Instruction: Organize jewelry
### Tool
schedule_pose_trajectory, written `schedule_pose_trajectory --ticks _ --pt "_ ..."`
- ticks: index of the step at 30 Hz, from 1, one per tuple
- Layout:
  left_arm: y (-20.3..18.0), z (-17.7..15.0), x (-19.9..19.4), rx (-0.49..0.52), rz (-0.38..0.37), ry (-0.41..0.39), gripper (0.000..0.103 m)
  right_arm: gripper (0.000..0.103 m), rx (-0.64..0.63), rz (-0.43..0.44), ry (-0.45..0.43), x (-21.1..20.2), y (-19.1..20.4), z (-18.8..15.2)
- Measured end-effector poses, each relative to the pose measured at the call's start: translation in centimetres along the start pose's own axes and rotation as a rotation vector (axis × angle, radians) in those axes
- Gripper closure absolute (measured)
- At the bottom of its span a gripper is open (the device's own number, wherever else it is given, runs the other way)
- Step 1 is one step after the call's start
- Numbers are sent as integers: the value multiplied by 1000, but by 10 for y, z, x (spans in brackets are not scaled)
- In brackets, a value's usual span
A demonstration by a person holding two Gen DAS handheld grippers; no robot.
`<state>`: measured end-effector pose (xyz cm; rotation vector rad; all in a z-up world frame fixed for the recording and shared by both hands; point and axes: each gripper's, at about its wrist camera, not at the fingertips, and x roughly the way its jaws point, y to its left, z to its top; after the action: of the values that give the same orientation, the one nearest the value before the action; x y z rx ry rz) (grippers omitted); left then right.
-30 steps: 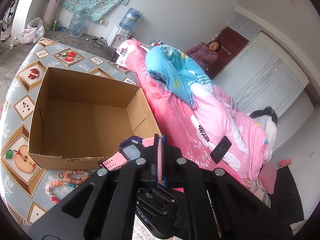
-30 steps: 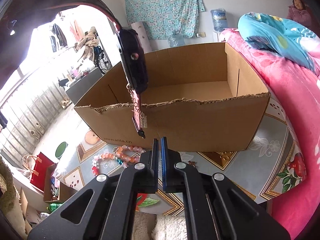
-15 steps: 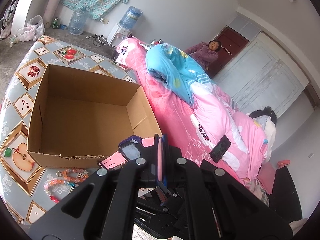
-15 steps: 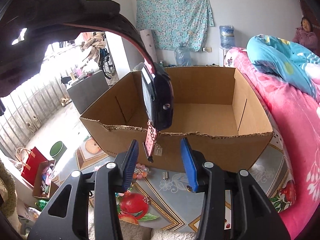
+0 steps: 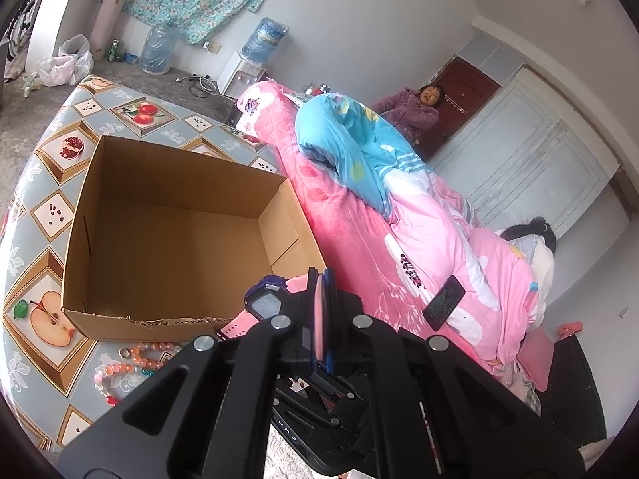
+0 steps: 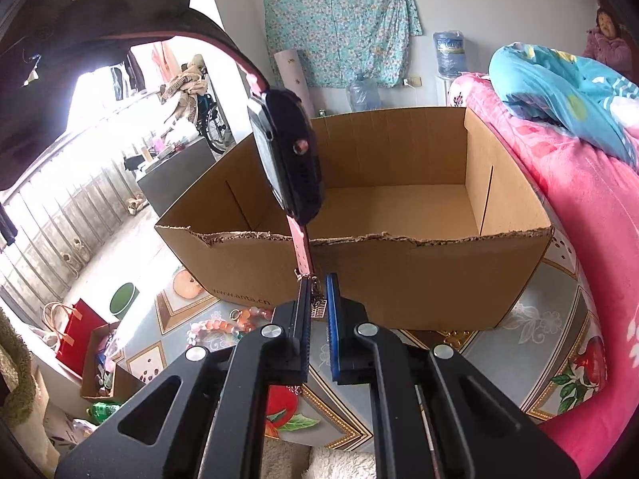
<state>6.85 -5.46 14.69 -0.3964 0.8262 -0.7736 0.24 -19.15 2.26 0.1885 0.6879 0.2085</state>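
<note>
A watch with a dark case (image 5: 263, 303) and pink strap hangs over the near rim of an open cardboard box (image 5: 279, 223). My left gripper (image 5: 319, 279) is shut on the upper strap. In the right wrist view the watch (image 6: 291, 167) dangles from the left gripper (image 6: 175, 34) at top left. Its lower strap end and a small metal charm sit between the closing jaws of my right gripper (image 6: 318, 283), just in front of the box (image 6: 399, 279). Bead bracelets (image 5: 131, 363) (image 6: 223, 325) lie on the table by the box's near wall.
The box stands on a table with a fruit-print cloth (image 5: 52, 207). A bed with pink bedding (image 5: 399, 259) runs along the right, a phone (image 5: 443, 303) on it. One person sits at the back; another lies on the bed. A red bag (image 6: 76, 331) is on the floor.
The right gripper opened wide, rose towards the hanging strap end and has closed in around it and its charm. The left gripper and the watch stayed where they were.
</note>
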Motion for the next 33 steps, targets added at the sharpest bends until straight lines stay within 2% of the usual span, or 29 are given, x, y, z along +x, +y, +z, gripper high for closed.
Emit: schedule_pose_trajectory --ticks 4,11,13,15,16,20,22,25,32,33 --pt "1 1 -1 -1 0 0 101 95 -8 -7 34 8 -1 -7" --pt "0 1 -1 3 -4 0 101 94 -59 -42 157 39 -2 -24" --pt "0 3 -3 7 -8 -3 101 85 -66 -46 167 42 -3 -24" --pt "-2 4 -4 13 -12 -6 101 58 -71 -29 149 38 -4 -24" --pt "-2 5 -5 14 -14 -6 101 57 -79 -21 136 35 -3 -23" --pt "-1 9 -5 6 -38 -1 101 57 -100 19 90 16 4 -15" --pt "-3 11 -7 10 -51 0 101 57 -88 58 32 -1 7 -5" --pt "-8 18 -11 19 -80 -6 101 54 -63 59 -57 -20 9 17" --pt "-18 43 -26 57 -161 -39 101 54 30 106 -137 -14 -1 68" --pt "-17 47 -28 58 -164 -46 101 59 34 109 -145 -12 -2 74"
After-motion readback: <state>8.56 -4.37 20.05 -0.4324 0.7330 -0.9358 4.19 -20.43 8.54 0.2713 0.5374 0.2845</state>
